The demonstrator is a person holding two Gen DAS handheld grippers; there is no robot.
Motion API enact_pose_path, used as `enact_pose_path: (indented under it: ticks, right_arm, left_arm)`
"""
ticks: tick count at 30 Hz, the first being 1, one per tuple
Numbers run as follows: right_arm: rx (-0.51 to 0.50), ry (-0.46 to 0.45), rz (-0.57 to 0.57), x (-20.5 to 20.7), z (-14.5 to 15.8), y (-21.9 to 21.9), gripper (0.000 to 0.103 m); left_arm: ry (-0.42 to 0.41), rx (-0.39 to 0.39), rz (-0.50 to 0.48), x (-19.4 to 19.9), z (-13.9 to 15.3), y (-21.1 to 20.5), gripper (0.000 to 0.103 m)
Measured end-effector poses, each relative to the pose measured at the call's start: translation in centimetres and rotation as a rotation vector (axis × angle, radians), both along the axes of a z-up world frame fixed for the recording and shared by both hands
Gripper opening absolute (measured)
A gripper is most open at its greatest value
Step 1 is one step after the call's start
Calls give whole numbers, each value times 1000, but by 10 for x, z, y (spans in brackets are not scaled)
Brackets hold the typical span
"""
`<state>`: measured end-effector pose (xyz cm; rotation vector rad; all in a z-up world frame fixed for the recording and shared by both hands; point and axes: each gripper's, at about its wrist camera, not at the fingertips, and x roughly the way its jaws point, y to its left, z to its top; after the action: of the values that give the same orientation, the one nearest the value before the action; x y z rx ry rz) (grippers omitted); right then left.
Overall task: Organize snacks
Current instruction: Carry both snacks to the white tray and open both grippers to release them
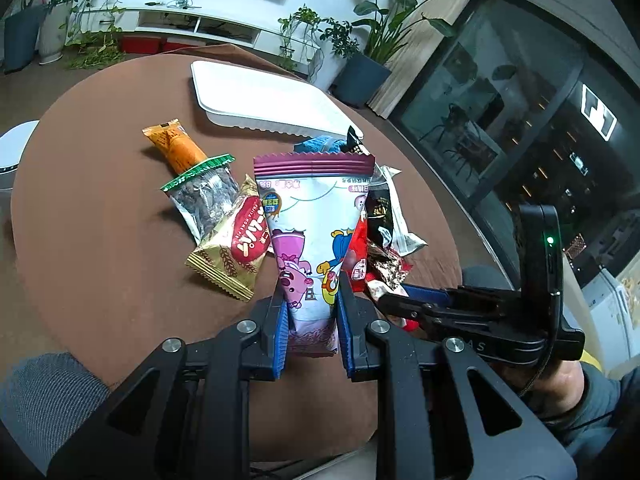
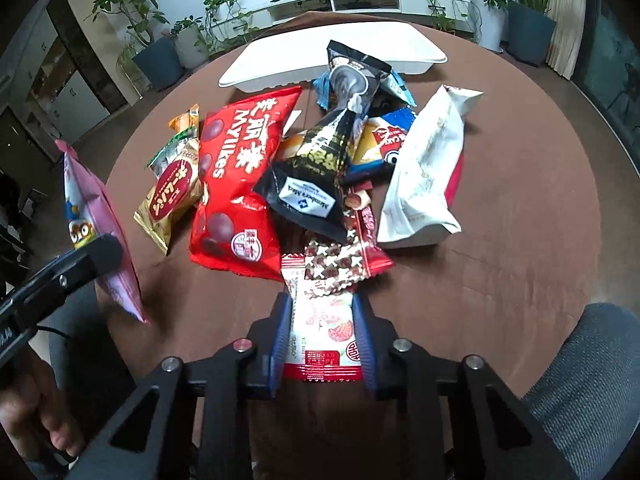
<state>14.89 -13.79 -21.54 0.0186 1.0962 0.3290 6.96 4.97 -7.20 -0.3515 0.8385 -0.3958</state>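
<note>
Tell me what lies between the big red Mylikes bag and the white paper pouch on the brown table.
In the right wrist view, a black triangular Member's Mark packet lies between the red Mylikes bag and the white paper pouch, overlapping the red bag's edge, with a blue-orange cracker packet behind it.

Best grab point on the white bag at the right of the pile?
Take the white bag by its crimped top end, far right, coming from the right: that flat end sticks out clear of the pile, while its left side butts against other packets.

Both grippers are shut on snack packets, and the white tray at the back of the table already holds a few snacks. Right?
Not quite. The white tray holds nothing yet, as the right wrist view shows. The left gripper grips the pink packet; the right gripper grips the strawberry packet.
</note>
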Motion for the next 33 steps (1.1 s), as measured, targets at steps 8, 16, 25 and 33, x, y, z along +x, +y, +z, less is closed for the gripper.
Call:
enact_pose_path:
  ticks: [8, 16, 25, 33]
  right_arm:
    - [46, 9, 2, -12, 6, -15, 31]
    - [125, 18, -3, -22, 21, -34, 31]
    - [208, -16, 2, -22, 47, -48, 31]
    - [213, -167, -56, 27, 95, -85, 31]
  left_arm:
    - [-8, -6, 25, -6, 5, 4, 19]
    - [-12, -16, 31, -11, 12, 7, 19]
    - [-16, 5, 39, -7, 23, 9, 19]
    - [-49, 26, 64, 25, 49, 26, 19]
